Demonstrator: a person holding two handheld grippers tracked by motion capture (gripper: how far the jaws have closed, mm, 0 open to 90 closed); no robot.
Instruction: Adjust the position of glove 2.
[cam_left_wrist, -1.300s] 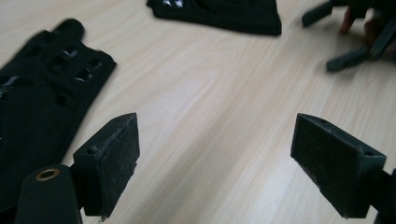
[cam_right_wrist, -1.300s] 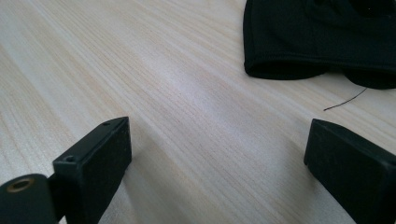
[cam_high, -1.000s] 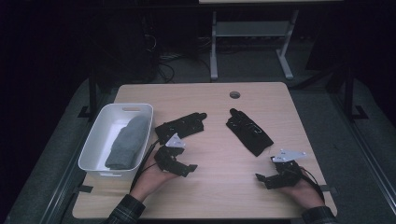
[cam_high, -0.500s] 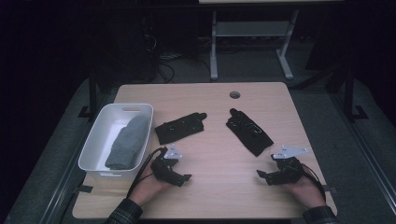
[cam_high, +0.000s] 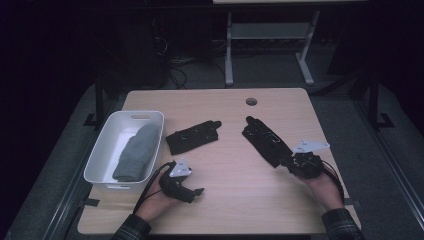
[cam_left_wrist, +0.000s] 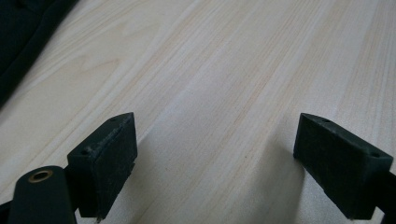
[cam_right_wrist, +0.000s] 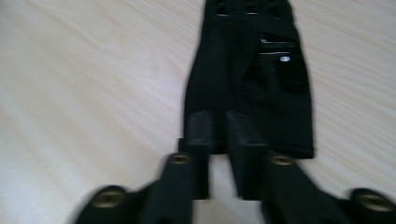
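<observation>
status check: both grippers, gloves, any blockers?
Left gripper open, empty, over bare table. Right gripper nearly shut at cuff of right glove; grip unconfirmed. Left glove untouched. Nothing in the way.

Your left gripper sits low over the near left part of the table, its jaws spread wide apart, with your left hand wrapped behind it. Your right gripper reaches forward at the right, jaws nearly closed together, forearm angled inward.
</observation>
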